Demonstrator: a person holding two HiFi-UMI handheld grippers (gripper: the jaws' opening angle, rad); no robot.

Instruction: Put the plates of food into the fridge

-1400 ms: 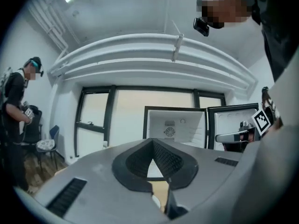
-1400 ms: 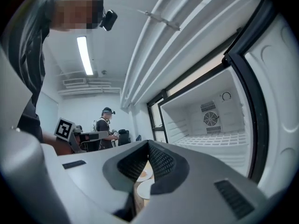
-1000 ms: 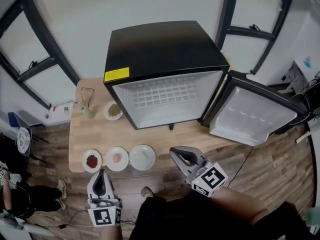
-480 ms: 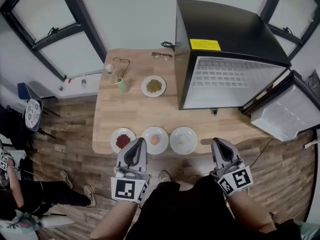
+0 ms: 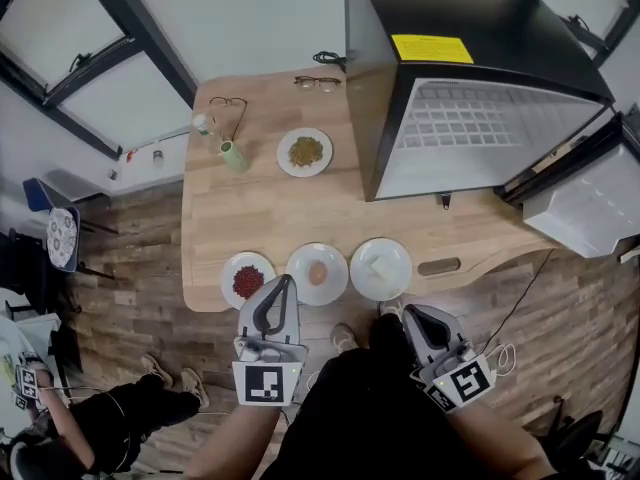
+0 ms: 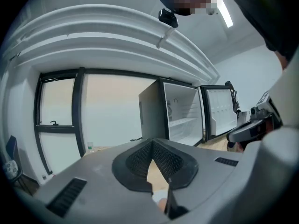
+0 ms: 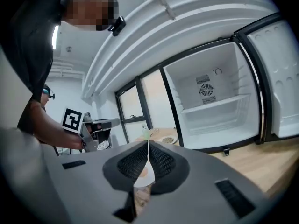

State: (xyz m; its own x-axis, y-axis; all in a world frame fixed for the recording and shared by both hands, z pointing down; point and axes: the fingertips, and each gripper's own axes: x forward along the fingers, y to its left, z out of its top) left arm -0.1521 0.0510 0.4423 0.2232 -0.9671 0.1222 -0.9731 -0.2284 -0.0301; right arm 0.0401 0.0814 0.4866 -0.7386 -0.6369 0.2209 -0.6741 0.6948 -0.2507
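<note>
Three white plates stand in a row at the table's near edge: one with red food (image 5: 247, 280), one with a pinkish piece (image 5: 317, 273), one with pale food (image 5: 380, 268). A fourth plate with greenish-brown food (image 5: 305, 152) lies farther back. The black fridge (image 5: 470, 68) stands at the table's right with its door (image 5: 590, 203) swung open and its white inside (image 7: 210, 97) bare. My left gripper (image 5: 285, 286) is shut and holds nothing, its tip just below the first two plates. My right gripper (image 5: 410, 314) is also shut and holds nothing, just off the table edge below the pale plate.
A green cup (image 5: 232, 155), a small bottle (image 5: 203, 123) and two pairs of glasses (image 5: 317, 83) lie at the table's back. A slot (image 5: 438, 266) is cut in the tabletop near the fridge. A person (image 5: 60, 418) sits on the floor at the left.
The head view has swung, so the fridge now sits farther right. My left gripper has come up to the table's front edge under the plates. The right gripper has drawn back toward my body.
</note>
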